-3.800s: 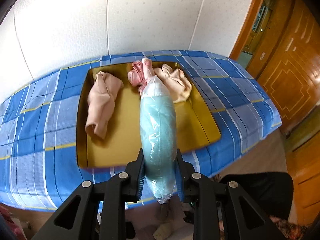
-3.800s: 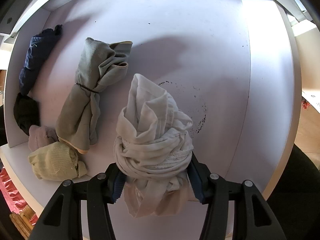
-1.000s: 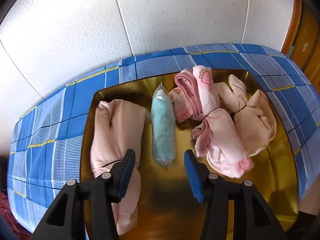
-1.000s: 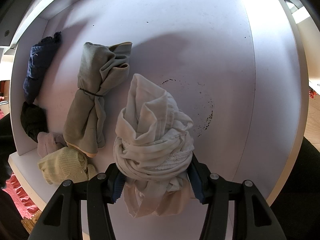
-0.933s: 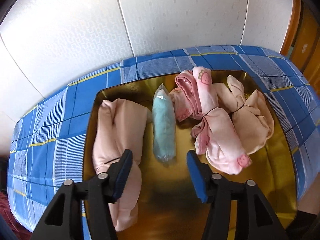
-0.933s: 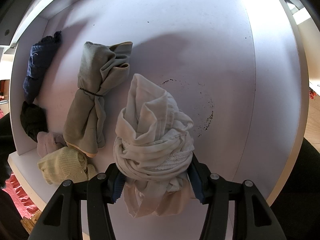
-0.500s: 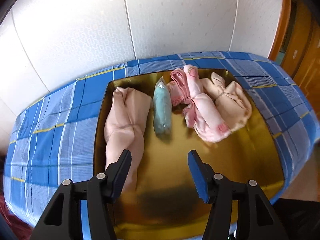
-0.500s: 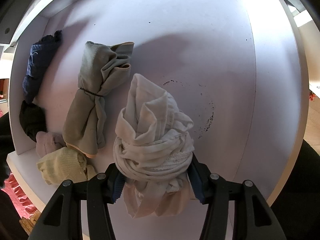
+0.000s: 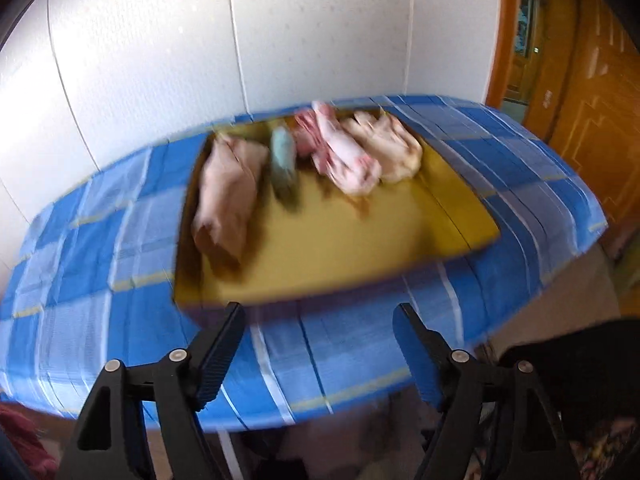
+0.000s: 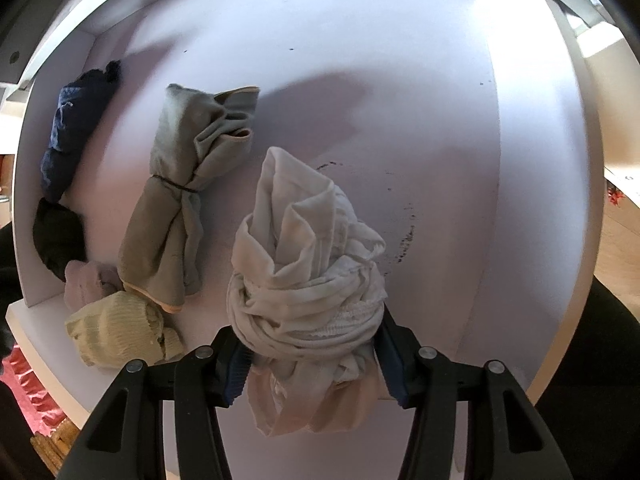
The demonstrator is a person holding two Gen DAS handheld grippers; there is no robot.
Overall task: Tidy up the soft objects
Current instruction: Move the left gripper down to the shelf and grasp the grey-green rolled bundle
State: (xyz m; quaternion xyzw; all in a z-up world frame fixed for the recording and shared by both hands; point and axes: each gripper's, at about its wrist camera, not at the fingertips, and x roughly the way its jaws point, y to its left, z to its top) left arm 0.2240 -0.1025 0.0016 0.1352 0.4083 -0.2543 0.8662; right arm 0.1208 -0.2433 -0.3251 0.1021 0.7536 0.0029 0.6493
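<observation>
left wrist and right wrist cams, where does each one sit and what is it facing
Left wrist: sits behind the left gripper, looking forward and down at a gold tray of rolled clothes on a blue checked tablecloth; its two black fingers show, open and empty, jaws just widened.
Right wrist: sits behind the right gripper, looking steeply down into a white compartment; its fingers clamp a white cloth bundle, with an olive bundle beside it.
Shared: nothing visible; each shows only its own gripper.
</observation>
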